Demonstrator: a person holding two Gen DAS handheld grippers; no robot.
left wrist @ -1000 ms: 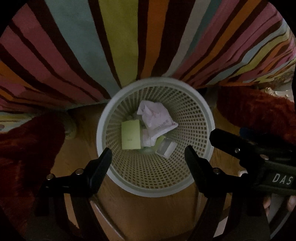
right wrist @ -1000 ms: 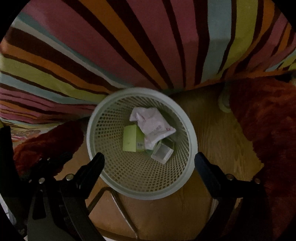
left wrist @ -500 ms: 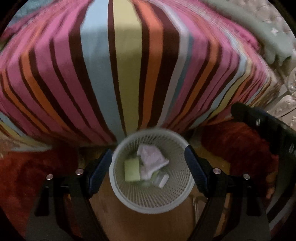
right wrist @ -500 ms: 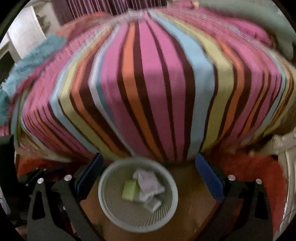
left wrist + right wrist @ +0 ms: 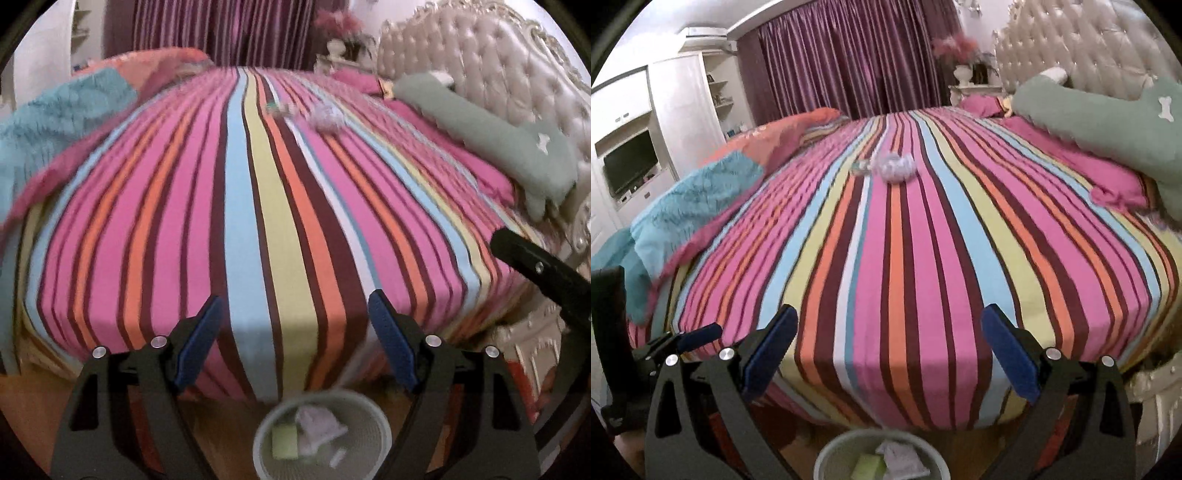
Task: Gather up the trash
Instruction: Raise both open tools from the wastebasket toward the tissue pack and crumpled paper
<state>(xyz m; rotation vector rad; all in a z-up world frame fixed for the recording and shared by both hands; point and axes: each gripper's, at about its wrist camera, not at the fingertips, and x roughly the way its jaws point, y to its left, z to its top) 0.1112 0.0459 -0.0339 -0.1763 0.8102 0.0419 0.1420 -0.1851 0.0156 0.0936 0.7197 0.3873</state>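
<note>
Both tongs risen off basket [image 5: 321,435] toward bed [image 5: 258,221]; left tongs [image 5: 295,341] wide, empty | right tongs [image 5: 888,354] wide, empty

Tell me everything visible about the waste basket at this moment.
The waste basket is a round, pale plastic bin with lattice walls, standing upright on the wooden floor at the foot of the striped bed. Its rim is partly cut off by the frame edge. Inside lie a green box and crumpled white paper. Neither gripper touches it.

Ahead of the jaws, striped cloth bedsheet [image 5: 923,258], matt; below them, white plastic mesh basket [image 5: 266,435] on glossy wood floor [image 5: 22,413].
</note>
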